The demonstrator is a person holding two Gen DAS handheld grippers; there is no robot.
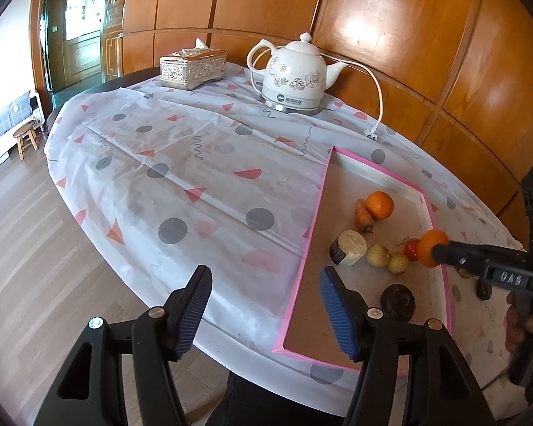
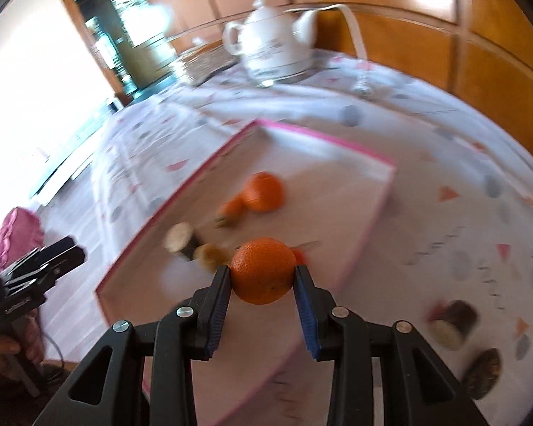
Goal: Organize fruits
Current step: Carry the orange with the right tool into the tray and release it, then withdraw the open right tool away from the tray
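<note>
My right gripper [image 2: 263, 273] is shut on an orange [image 2: 261, 266] and holds it above the near part of the pink-rimmed tray [image 2: 167, 209]. In the left wrist view the same orange [image 1: 430, 246] hangs over the tray's right side in the right gripper [image 1: 439, 252]. On the tray [image 1: 312, 220] lie another orange [image 1: 380, 206], a carrot [image 1: 361, 214], a cut pale chunk [image 1: 348, 248], two small pale fruits [image 1: 378, 255], a tomato [image 1: 411, 248] and a dark round fruit [image 1: 398, 301]. My left gripper [image 1: 266, 284] is open and holds nothing, straddling the tray's left rim.
A white kettle [image 1: 295, 78] with its cord and plug [image 1: 371, 133] and a silver tissue box [image 1: 193, 69] stand at the table's far side. Two dark chunks [image 2: 455, 323] lie on the cloth right of the tray. A wooden wall runs behind.
</note>
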